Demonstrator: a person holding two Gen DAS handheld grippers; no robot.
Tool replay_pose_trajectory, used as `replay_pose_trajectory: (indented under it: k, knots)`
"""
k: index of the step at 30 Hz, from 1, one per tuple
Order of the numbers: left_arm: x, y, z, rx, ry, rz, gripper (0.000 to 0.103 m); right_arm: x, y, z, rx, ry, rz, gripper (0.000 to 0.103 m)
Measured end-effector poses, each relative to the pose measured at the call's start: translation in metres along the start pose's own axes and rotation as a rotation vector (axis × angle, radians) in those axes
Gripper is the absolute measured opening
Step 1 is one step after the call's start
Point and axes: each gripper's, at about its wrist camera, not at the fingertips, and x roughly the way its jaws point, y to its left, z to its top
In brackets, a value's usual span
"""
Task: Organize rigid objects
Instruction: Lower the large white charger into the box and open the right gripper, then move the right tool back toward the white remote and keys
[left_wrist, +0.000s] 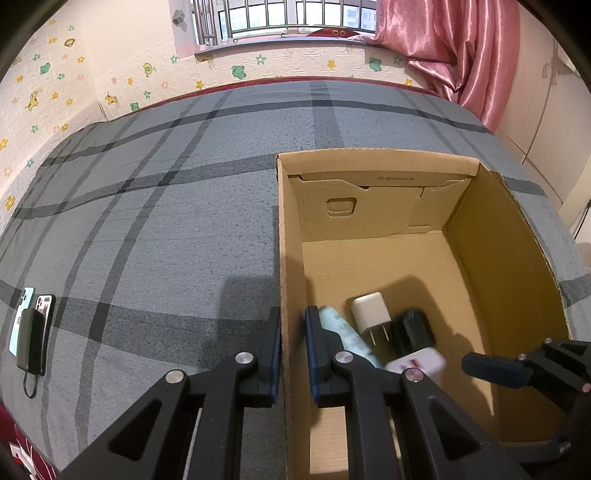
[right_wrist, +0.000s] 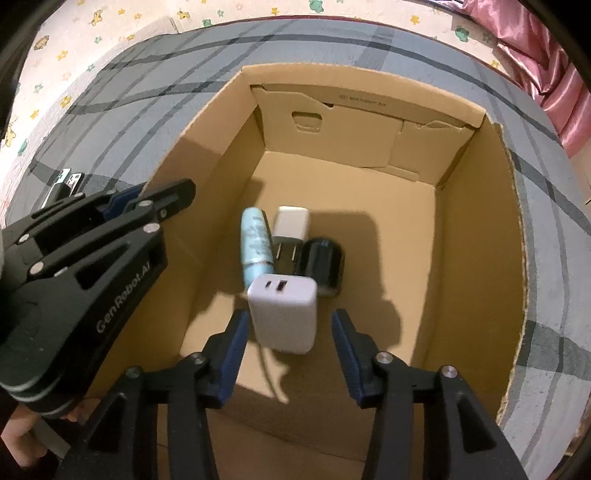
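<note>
Cardboard box (left_wrist: 498, 258) wall pinched by left gripper (left_wrist: 293, 312). White charger (right_wrist: 284, 295) loose between spread right gripper (right_wrist: 290, 317); could have tumbled onto black plug (right_wrist: 321, 266).

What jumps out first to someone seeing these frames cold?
The open cardboard box on the grey plaid bedspread dominates, with a white two-port charger between the right gripper's parted jaws, pads not pressing it. Behind it on the box floor lie a pale blue tube, a small white plug and a black adapter. The left gripper is clamped on the box's left wall.
</note>
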Motion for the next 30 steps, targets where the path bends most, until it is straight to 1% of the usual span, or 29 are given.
replay_pose_trajectory:
  k: [5,8,15,19,22,25,27,30]
  knots:
    - [0.001,0.000,0.000,-0.001,0.000,0.001,0.013,-0.006,0.000,0.000,-0.003,-0.022,-0.014,0.062]
    - [0.001,0.000,0.000,0.000,0.000,0.002,0.013,-0.011,0.001,-0.001,-0.011,-0.036,-0.021,0.064]
    - [0.001,0.000,0.000,0.000,0.000,0.002,0.013,-0.024,-0.001,-0.002,-0.013,-0.068,-0.034,0.064]
    - [0.001,0.002,0.001,-0.006,0.001,-0.003,0.013,-0.033,-0.005,-0.002,-0.007,-0.084,-0.043,0.070]
    - [0.000,0.003,0.000,-0.005,0.001,-0.002,0.013,-0.038,-0.006,-0.004,-0.009,-0.095,-0.055,0.071]
    - [0.000,0.002,0.000,-0.003,0.002,0.001,0.013,-0.044,-0.009,-0.005,-0.011,-0.110,-0.074,0.076]
    - [0.001,0.001,0.000,-0.002,0.002,0.002,0.013,-0.048,-0.013,-0.006,-0.005,-0.120,-0.076,0.077]
    - [0.001,0.001,0.000,-0.002,0.002,0.003,0.013,-0.055,-0.019,-0.007,0.009,-0.137,-0.077,0.082]
